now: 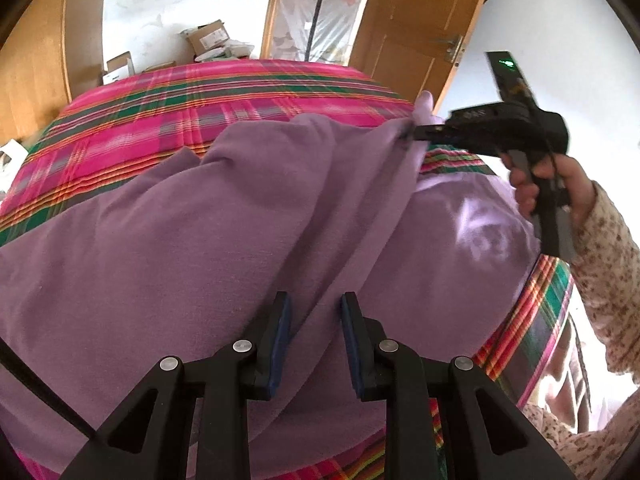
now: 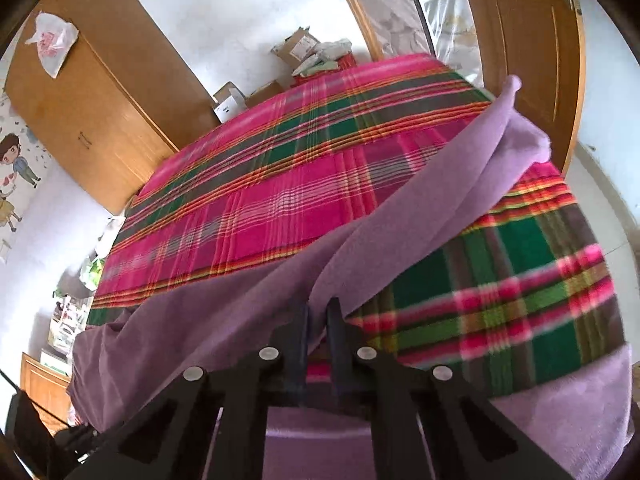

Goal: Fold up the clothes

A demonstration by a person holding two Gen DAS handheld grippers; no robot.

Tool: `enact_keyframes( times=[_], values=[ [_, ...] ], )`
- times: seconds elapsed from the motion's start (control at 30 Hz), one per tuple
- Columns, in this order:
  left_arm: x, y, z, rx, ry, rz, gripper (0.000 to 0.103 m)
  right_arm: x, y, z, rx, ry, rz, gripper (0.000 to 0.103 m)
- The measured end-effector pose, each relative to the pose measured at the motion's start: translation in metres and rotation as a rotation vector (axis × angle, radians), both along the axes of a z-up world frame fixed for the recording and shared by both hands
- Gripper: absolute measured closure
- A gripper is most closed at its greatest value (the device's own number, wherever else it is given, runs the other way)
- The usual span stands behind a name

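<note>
A purple garment [image 1: 160,260] lies spread over a bed with a pink and green plaid cover [image 1: 200,112]. My left gripper [image 1: 318,300] sits at the near edge, and a raised fold of the cloth runs between its blue pads. That fold stretches tight up to my right gripper [image 1: 410,134], held by a hand [image 1: 560,184] in a floral sleeve. In the right wrist view the right gripper [image 2: 318,308] stands nearly closed on a lifted strip of the purple garment [image 2: 400,220], above the plaid cover [image 2: 260,200]. The garment's end sticks up behind it.
A wooden wardrobe [image 2: 92,120] with a plastic bag [image 2: 50,40] on top stands left of the bed. Cardboard boxes [image 1: 208,38] sit at the far wall. A wooden door [image 1: 412,28] is at the bed's far right corner.
</note>
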State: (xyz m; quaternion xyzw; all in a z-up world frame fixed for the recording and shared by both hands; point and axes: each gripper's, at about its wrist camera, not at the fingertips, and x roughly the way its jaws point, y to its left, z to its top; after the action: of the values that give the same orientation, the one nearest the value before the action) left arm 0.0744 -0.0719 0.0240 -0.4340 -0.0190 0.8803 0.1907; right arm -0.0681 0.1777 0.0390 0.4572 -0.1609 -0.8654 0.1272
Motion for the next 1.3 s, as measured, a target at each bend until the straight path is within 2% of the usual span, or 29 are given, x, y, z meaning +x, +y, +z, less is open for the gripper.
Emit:
enact_keyframes(
  times=[0.17,0.37,0.47,0.53,0.6,0.77,1.0,1.17,1.3],
  values=[
    [0.004,0.003,0.003,-0.049,0.032,0.025,0.076,0.017,0.017,0.004,-0.066,0.0,-0.041,0.095],
    [0.005,0.008,0.001,-0.095,0.035,0.022,0.076,0.027,0.029,-0.011,-0.059,-0.034,-0.048,0.094],
    [0.004,0.008,0.002,-0.106,0.035,0.022,0.076,0.027,0.038,-0.009,-0.083,-0.019,-0.073,0.092],
    [0.003,0.008,0.002,-0.112,0.034,0.027,0.076,0.025,0.042,-0.003,-0.06,0.007,-0.097,0.079],
    [0.003,0.008,0.002,-0.119,0.035,0.031,0.076,0.021,0.044,0.004,-0.025,0.032,-0.116,0.074],
    [0.003,0.011,0.004,-0.141,0.044,0.031,0.076,0.003,0.049,0.011,0.041,0.058,-0.138,0.073],
    [0.006,0.011,0.01,-0.152,0.057,0.012,0.076,-0.016,0.042,0.003,0.175,0.001,-0.118,0.073],
    [0.009,0.02,0.009,-0.174,0.051,-0.05,0.076,-0.019,0.058,-0.008,0.085,-0.054,-0.142,0.073],
    [0.011,0.032,0.006,-0.21,0.057,-0.094,0.076,-0.017,0.057,-0.007,0.093,-0.036,-0.135,0.073]
  ],
)
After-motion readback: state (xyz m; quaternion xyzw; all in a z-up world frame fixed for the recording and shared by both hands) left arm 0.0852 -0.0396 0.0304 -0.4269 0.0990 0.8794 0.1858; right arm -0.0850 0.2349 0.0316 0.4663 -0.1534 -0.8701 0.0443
